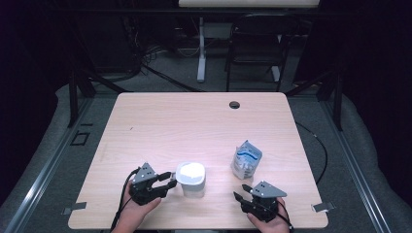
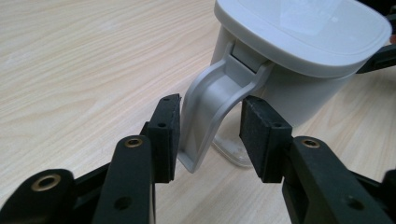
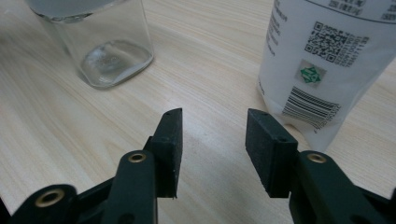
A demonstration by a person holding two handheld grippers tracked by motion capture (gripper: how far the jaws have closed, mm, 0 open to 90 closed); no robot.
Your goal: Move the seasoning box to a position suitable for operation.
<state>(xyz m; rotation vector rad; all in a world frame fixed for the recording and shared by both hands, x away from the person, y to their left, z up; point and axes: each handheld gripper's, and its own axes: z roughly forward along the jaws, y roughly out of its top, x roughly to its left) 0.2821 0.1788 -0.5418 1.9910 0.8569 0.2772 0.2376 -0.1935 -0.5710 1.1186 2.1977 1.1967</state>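
A clear jug with a white lid [image 1: 190, 178] stands near the table's front edge. My left gripper [image 1: 170, 178] sits just left of it. In the left gripper view the jug's grey handle [image 2: 205, 116] lies between the jaws of the left gripper [image 2: 212, 101]; the left pad is against it or nearly so, the right pad stands apart, so the gripper is open. A white pouch with blue print [image 1: 246, 159] stands upright to the right. My right gripper [image 1: 240, 191] is open and empty in front of it. The right gripper view has the right gripper [image 3: 215, 114], the pouch [image 3: 322, 60] and the jug's clear base [image 3: 107, 46].
The wooden table [image 1: 194, 126] has a cable hole [image 1: 234, 105] near its far edge. Beyond it stand a black chair [image 1: 255, 48] and a white desk leg [image 1: 201, 53]. Both hands rest at the table's front edge.
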